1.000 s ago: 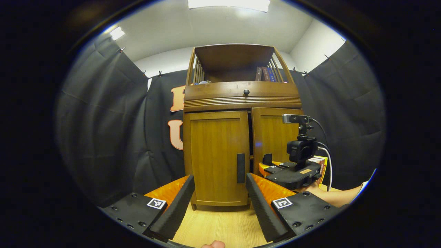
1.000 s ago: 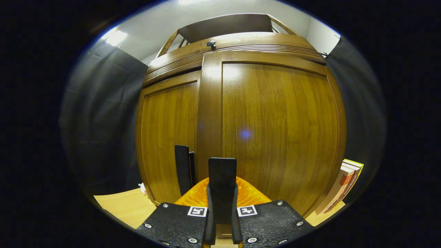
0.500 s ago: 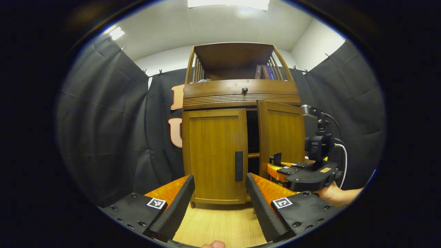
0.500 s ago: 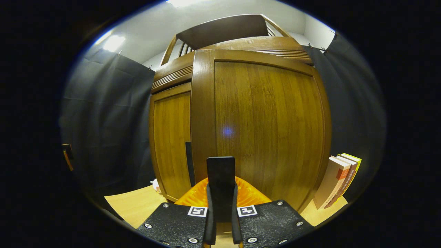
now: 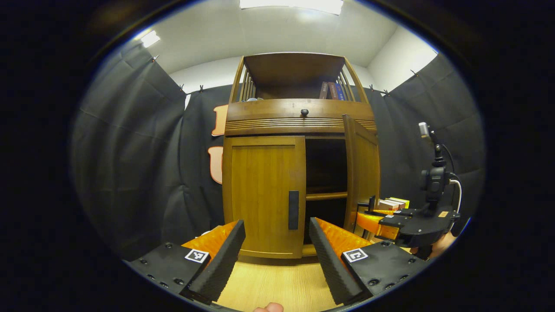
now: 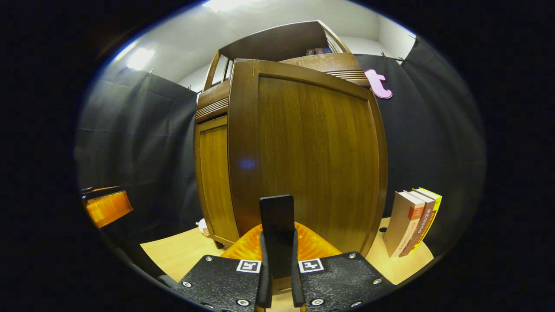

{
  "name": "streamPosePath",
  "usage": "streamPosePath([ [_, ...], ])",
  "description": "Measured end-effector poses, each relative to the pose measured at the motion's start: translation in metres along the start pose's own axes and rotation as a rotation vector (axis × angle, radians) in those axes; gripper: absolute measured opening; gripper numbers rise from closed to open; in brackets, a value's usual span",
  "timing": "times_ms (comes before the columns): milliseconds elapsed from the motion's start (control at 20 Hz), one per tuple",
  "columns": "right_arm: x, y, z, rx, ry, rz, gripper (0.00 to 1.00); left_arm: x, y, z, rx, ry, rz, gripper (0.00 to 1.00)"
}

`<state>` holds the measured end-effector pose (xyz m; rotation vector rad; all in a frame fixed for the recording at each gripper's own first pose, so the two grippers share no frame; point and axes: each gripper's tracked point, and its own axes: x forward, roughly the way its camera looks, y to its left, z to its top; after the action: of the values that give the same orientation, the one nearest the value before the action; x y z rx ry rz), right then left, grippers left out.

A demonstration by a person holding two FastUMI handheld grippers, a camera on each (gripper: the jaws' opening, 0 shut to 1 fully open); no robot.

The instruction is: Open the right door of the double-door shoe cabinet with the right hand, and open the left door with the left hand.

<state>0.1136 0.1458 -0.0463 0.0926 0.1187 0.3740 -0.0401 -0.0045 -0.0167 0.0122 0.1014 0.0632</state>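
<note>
In the left gripper view, my left gripper (image 5: 276,236) is sitting at the bottom centre of the frame with its two fingers spread wide and nothing between them. Above them, in the middle of the frame, the shoe cabinet (image 5: 299,117) is standing on the pale wooden floor (image 5: 277,284). Its left door (image 5: 264,195) is lying flush and shut, its dark handle (image 5: 293,210) showing just above the gap between my fingers. The right door (image 5: 362,173) is standing swung outward, right of centre, baring a dark interior with a shelf (image 5: 326,196). At the lower right, the right gripper (image 5: 372,203) is reaching to the lower edge of that door, a hand (image 5: 440,245) showing behind it. Some books (image 5: 392,203) are standing beyond it.

In the right gripper view, my right gripper (image 6: 277,216) is pinching the right door's handle (image 6: 277,229) at the bottom centre, both fingers pressed against it. The right door (image 6: 312,147) is looming across the middle of the frame, the closed left door (image 6: 214,182) to its left. Books (image 6: 412,221) are standing upright at the lower right. The left gripper (image 6: 106,206) is peeking in at the left edge.
</note>
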Motion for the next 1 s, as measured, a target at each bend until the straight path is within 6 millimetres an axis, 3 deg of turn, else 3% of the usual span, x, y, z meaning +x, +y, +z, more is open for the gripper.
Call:
streamPosePath([
  [150,-0.021,-0.012,0.003,0.003,-0.001,-0.013,0.17,0.002,-0.006,-0.002,-0.008,0.0,-0.002,0.99],
  [400,-0.06,-0.051,0.005,-0.008,-0.009,-0.083,0.17,0.003,-0.013,-0.004,-0.012,0.003,-0.004,0.99],
  [450,-0.067,-0.059,0.005,-0.009,-0.01,-0.1,0.13,0.004,-0.014,-0.003,-0.014,0.002,-0.005,0.99],
  [600,-0.081,-0.078,0.01,-0.03,-0.035,-0.149,0.16,0.005,-0.019,-0.005,-0.012,0.0,-0.01,0.97],
  [900,-0.1,-0.123,0.012,-0.026,-0.059,-0.227,0.07,0.008,-0.035,-0.006,0.001,0.001,-0.038,0.94],
  [950,-0.103,-0.134,0.013,-0.039,-0.057,-0.251,0.12,0.009,-0.038,-0.006,0.005,0.002,-0.043,0.94],
  [1000,-0.106,-0.144,0.014,-0.05,-0.055,-0.277,0.04,0.01,-0.041,-0.008,0.008,0.005,-0.046,0.94],
])
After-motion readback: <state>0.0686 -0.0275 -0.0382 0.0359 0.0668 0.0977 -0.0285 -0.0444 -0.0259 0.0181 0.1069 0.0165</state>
